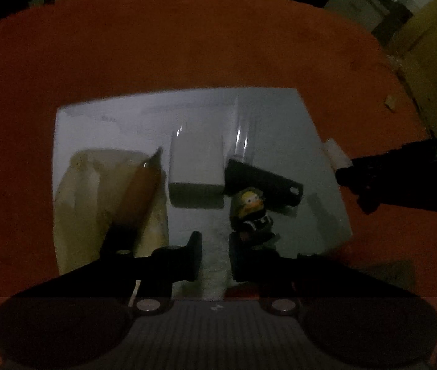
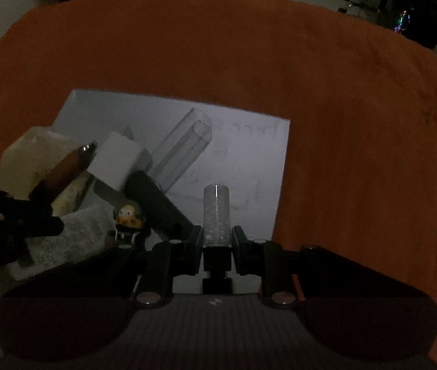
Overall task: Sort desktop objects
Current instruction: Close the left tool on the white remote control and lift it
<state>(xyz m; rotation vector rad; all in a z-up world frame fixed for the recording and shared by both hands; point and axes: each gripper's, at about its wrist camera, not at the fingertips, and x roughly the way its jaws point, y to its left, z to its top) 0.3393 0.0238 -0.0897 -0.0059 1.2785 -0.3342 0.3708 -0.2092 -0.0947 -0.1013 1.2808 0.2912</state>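
Clear tube [image 2: 216,212] — between right tongs [image 2: 217,240].

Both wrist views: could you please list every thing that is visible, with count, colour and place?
cloth: one, orange, under everything
sheet: one, white, on the cloth
block: one, white, middle of sheet
flat bar: one, black, right of block
duck figure: one, yellow and black, before the bar
clear case: one, transparent, behind the bar
lump: one, beige, left on sheet
pen: one, brown, across the lump
glitter tube: one, clear, in right tongs
speckled piece: one, white, in left tongs
left tongs: one, black, shut
right tongs: one, black, shut
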